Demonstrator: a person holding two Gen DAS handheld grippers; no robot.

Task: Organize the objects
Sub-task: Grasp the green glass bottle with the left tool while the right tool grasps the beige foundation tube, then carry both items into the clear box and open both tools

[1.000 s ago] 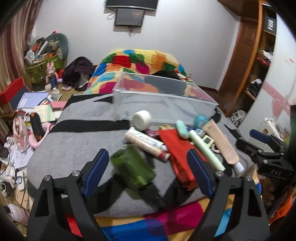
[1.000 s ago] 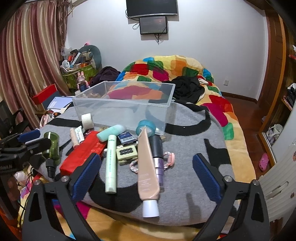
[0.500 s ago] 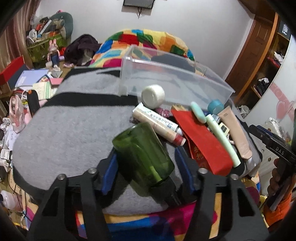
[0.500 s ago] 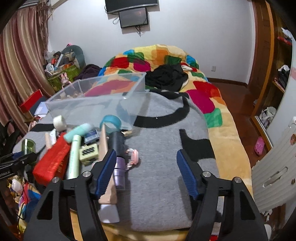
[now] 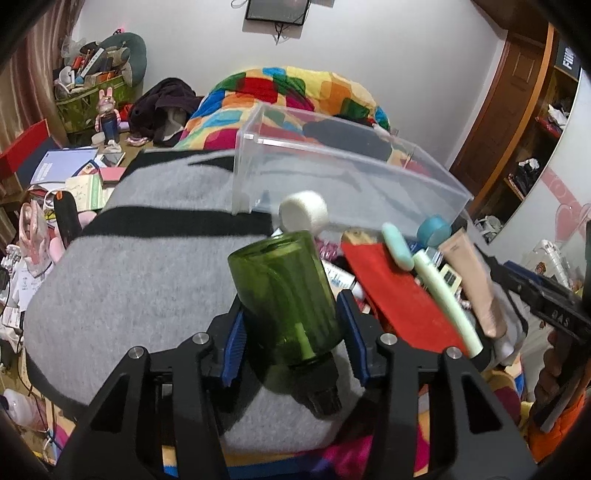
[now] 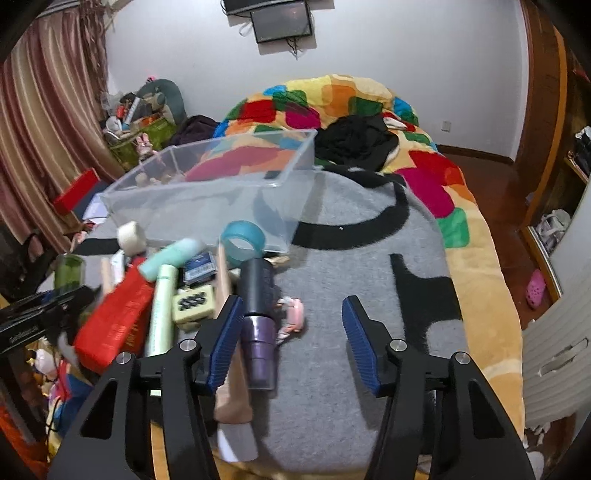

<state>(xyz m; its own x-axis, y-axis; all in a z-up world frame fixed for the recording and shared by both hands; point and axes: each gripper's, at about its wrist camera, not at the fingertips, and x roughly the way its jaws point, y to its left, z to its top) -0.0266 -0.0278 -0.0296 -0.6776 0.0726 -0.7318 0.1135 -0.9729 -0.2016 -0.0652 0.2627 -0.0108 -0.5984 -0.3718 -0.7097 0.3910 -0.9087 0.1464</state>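
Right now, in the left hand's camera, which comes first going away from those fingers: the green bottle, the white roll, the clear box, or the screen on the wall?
1. green bottle, gripped between the left gripper fingers.
2. white roll, just beyond the bottle.
3. clear box, behind the roll on the grey blanket.
4. wall screen, far back, top centre.

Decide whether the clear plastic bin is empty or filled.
Empty: through the clear plastic bin's walls only the blanket shows; the toiletries, like the green bottle, lie outside.

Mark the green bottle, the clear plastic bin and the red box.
green bottle (image 5: 284, 295): left wrist view, middle of its body.
clear plastic bin (image 5: 351, 181): left wrist view, near side wall.
red box (image 6: 114, 317): right wrist view, top face.
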